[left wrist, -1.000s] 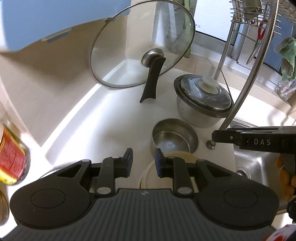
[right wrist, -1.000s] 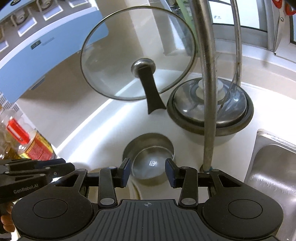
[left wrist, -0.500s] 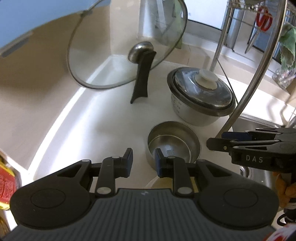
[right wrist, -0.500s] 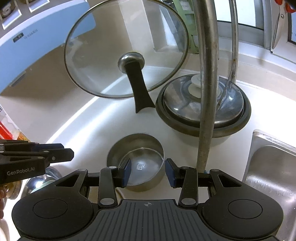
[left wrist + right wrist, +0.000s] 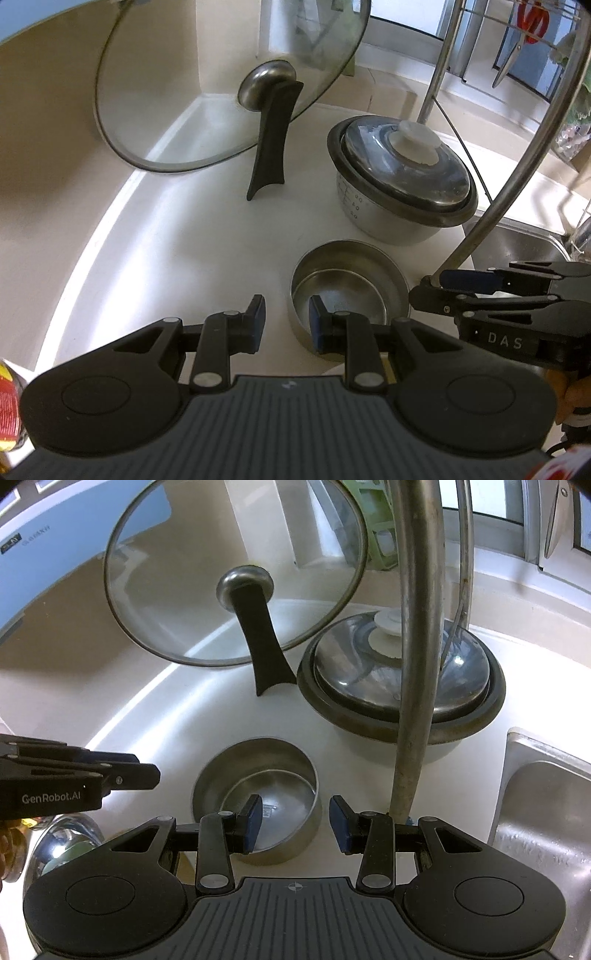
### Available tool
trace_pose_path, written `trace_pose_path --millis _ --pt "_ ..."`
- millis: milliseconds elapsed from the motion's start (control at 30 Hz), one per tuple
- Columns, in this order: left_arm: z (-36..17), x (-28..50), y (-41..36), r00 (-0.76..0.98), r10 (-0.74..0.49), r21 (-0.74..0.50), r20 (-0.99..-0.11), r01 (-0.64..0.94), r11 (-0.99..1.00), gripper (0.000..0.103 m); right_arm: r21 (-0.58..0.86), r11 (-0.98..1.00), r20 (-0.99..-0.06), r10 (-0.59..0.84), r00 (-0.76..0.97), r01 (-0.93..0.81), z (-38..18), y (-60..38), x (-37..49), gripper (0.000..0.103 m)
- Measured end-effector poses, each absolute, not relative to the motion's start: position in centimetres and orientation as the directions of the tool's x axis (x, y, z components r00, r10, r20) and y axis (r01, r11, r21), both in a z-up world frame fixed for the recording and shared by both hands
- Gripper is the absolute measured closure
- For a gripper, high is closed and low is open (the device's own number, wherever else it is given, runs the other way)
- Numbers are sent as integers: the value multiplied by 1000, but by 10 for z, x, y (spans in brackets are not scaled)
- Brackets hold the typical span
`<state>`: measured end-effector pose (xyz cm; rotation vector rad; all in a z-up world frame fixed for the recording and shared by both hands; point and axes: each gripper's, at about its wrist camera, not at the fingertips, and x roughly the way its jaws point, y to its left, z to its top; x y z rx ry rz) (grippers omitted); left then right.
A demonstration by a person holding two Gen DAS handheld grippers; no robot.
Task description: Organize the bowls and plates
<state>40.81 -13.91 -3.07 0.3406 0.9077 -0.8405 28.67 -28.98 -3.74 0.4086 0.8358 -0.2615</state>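
A round stainless-steel bowl [image 5: 349,286] sits on the white counter [image 5: 192,236] and serves as the landmark here; a smaller steel bowl appears nested inside it. Behind the bowl stands a metal pot with a domed steel lid and white knob [image 5: 402,181]. Behind and to the left of the bowl, a large glass lid with a black handle [image 5: 236,88] leans upright against the beige wall.

In the left wrist view, the left gripper [image 5: 286,323] hovers at the bowl's near-left rim with its blue-padded jaws a narrow gap apart and nothing between them. To the right of the bowl the right gripper [image 5: 461,286] shows side-on, beside a curved metal rack post [image 5: 517,162]. Only this view shows red-handled scissors [image 5: 524,26] hanging far behind the bowl.

The right wrist view shows the right gripper [image 5: 295,821] with jaws wider apart, straddling the bowl's [image 5: 258,782] near-right wall without clamping it. Only here a steel sink [image 5: 543,812] appears right of the bowl, and a shiny metal object near the left gripper [image 5: 122,775].
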Motion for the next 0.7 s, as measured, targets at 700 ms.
trace_pose_path --millis 700 --pt "-59 433 -165 231 -471 -106 -852 804 585 81 226 895 -775 -74 627 385 -57 -294 295 62"
